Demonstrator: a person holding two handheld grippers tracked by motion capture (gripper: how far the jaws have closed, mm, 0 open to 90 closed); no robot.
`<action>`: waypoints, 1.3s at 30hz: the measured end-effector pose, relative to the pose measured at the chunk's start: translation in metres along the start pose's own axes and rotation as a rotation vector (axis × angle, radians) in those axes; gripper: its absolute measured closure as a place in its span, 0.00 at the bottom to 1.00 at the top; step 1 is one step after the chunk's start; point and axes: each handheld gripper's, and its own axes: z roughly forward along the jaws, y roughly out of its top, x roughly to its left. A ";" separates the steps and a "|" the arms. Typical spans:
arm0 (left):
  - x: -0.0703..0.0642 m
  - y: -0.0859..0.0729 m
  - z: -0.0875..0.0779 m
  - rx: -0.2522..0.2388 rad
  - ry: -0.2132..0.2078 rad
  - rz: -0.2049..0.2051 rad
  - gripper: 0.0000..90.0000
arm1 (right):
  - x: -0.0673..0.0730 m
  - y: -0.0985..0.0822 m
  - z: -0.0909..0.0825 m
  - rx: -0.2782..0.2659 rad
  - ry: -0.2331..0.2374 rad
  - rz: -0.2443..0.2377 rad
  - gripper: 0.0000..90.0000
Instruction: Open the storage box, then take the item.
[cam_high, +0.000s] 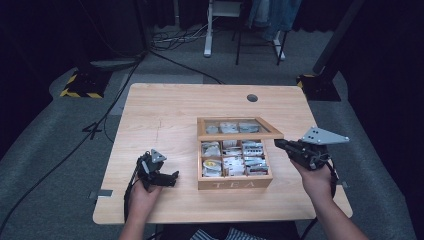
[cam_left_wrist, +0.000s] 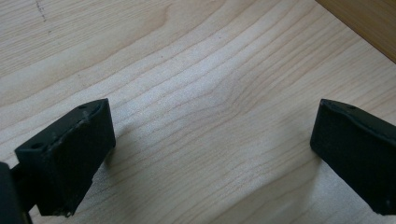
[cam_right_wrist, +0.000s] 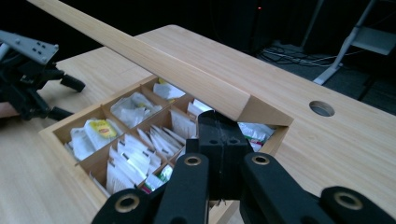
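At mid-table the tea box stands with its lid partly raised, hinged at the far edge; sachets fill the compartments. Right gripper: jaws clenched together, tips set under the lid's right front corner, apparently bearing on its underside, though the contact itself is hidden. Left gripper: jaws spread wide over bare table, grasping nothing, just beside the box's left wall. Step in hand, as judged: lifting the lid open. Next move calls for a continued upward and rearward arc about the hinge; the tips must stay under the edge or the lid may slip and drop; the left gripper could steady the box.
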 end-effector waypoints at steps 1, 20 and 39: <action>0.000 0.000 0.000 0.000 0.000 0.000 0.01 | 0.000 0.000 0.000 0.000 0.000 0.000 1.00; 0.000 0.001 0.001 0.000 -0.002 -0.006 0.01 | 0.007 0.023 0.012 -0.058 -0.143 -0.024 1.00; 0.001 0.000 0.000 0.000 -0.004 0.005 0.01 | 0.005 0.023 0.013 -0.081 -0.162 -0.007 1.00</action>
